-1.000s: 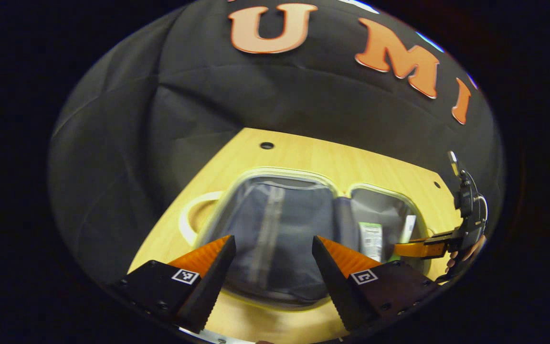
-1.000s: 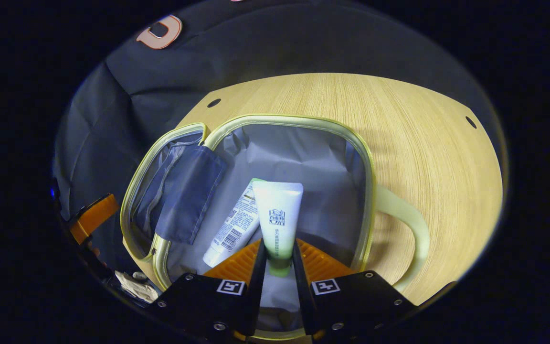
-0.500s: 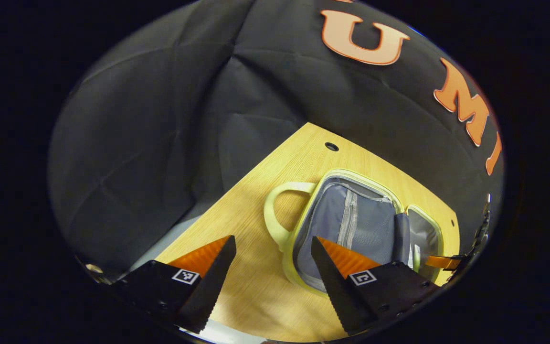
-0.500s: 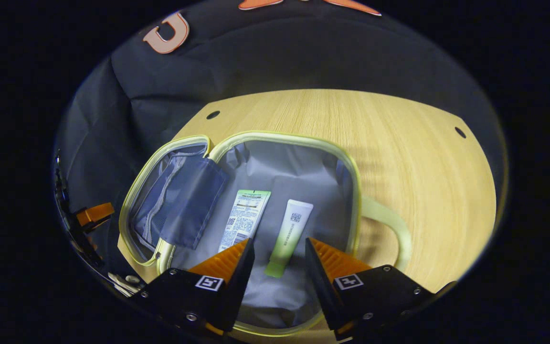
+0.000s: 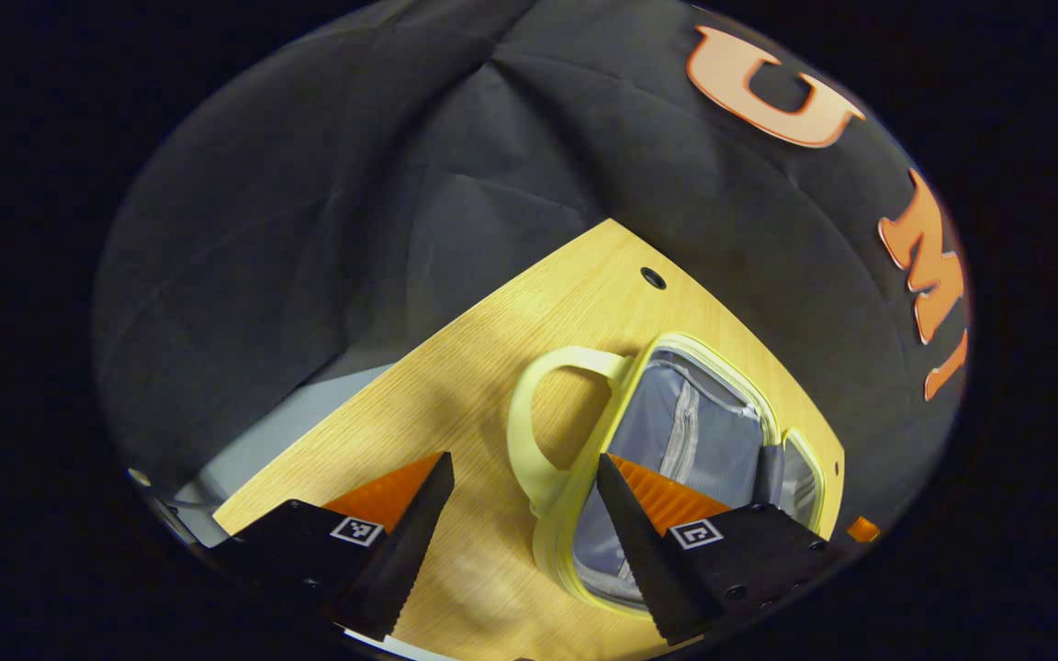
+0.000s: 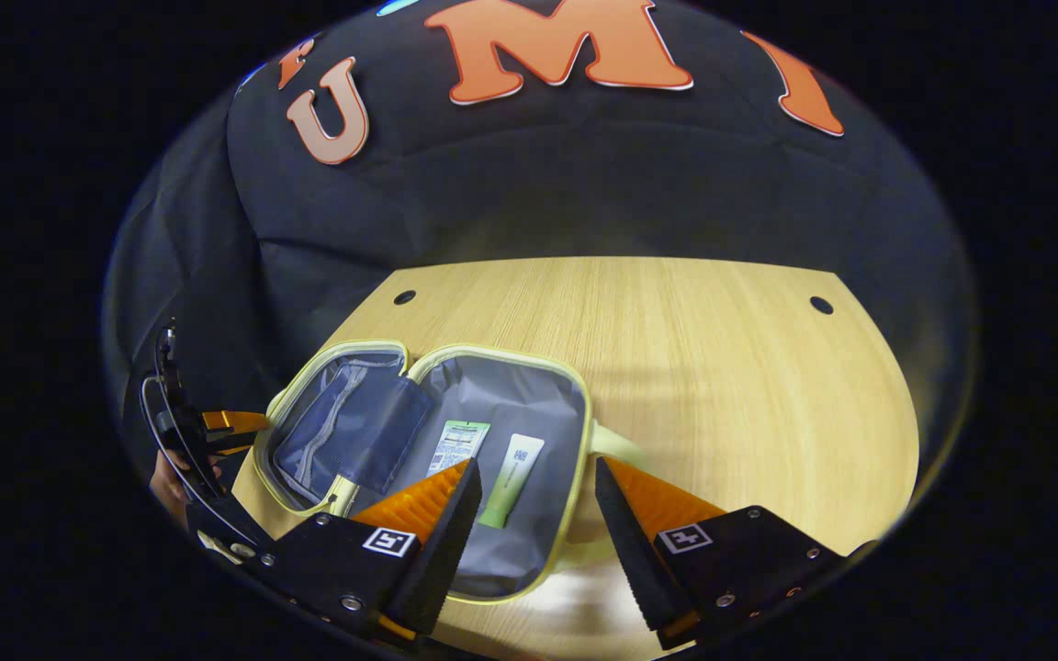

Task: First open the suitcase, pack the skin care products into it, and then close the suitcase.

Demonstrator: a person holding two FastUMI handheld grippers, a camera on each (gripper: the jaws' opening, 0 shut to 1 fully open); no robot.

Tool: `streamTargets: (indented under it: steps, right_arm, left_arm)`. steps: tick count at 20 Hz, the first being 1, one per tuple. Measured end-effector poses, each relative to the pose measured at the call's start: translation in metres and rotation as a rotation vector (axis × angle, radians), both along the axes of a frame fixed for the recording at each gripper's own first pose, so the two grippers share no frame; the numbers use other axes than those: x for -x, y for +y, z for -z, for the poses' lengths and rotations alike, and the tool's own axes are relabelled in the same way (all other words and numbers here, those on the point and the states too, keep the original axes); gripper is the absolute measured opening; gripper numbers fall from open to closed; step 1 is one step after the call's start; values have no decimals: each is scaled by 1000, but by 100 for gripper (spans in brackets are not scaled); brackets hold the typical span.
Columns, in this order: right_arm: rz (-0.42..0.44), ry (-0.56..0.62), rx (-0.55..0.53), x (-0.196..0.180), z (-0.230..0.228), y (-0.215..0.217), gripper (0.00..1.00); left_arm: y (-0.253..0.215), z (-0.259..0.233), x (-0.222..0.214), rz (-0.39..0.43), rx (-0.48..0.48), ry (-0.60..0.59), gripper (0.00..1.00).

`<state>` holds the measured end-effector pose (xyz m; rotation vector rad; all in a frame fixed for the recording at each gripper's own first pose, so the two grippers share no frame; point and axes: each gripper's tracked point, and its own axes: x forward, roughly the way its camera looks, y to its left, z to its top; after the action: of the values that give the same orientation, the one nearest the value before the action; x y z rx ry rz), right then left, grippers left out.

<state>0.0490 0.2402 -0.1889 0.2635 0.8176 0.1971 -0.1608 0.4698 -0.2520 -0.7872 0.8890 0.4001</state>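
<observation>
Two halves of the suitcase (image 6: 419,441) lie spread flat on the bench (image 6: 722,367), lining up, with its pale handle loop (image 5: 538,431) at one end. A second ago the right tongs (image 6: 529,496) pinched the green-and-white tube (image 6: 511,468) low inside the case; now they are pulled back and raised, standing wide apart with nothing between them. The tube rests on the grey lining of the right-hand half, just beside the flat labelled tube (image 6: 458,447). So the packing looks done, and closing seems to be what is left. The left tongs (image 5: 520,496) have swung out toward the handle end, gaping and empty, over the suitcase's rim. Both tubes lie lengthwise, roughly parallel, the green-and-white one's cap end nearest the right tongs, its crimped end toward the booth wall.
</observation>
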Motion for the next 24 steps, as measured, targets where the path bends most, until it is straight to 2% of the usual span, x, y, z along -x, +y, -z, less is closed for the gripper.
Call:
streamTargets:
  steps: [3, 5, 6, 7, 11, 12, 13, 14, 15, 16, 17, 18, 19, 21, 24]
  right_arm:
    - [41, -36, 7, 6, -19, -26, 82]
    - [71, -45, 6, 10, -25, -40, 83]
    - [84, -47, 12, 12, -27, -48, 83]
    - [94, -47, 17, 14, -27, -54, 83]
    - [118, -33, 19, 22, -22, -65, 83]
    - [120, -34, 16, 22, -21, -67, 83]
    - [122, -33, 15, 22, -20, -69, 83]
    - [118, -34, 8, 21, -20, -69, 83]
    - [118, -35, 3, 20, -21, -71, 83]
    - [117, -42, -5, 17, -22, -71, 83]
    - [119, -56, -10, 14, -27, -73, 83]
    - [115, -73, -7, 12, -30, -73, 83]
    - [112, -98, 15, 8, -33, -77, 83]
    - [106, -135, 65, 5, -36, -86, 83]
    - [103, -181, 90, 4, -49, -97, 83]
  left_arm:
    - [-5, 5, -25, -126, 180, -73, 94]
    - [-4, 10, -37, -176, 288, -115, 99]
    - [-9, 9, -38, -195, 339, -128, 94]
    - [-7, 9, -42, -227, 365, -147, 93]
    - [5, -2, -37, -299, 476, -247, 64]
    - [9, -2, -33, -321, 470, -235, 63]
    - [11, -2, -19, -355, 449, -214, 51]
    - [11, 4, -29, -333, 465, -206, 24]
    - [11, -1, -23, -313, 444, -202, 31]
    - [11, -4, -24, -270, 382, -201, 24]
    - [15, -9, -29, -237, 296, -202, 24]
    - [16, 3, -56, -221, 181, -194, 16]
    - [8, -33, -33, -172, 138, -190, 8]
    - [11, -59, -37, -119, 8, -209, 9]
    - [-7, -116, -52, -68, -117, -283, 8]
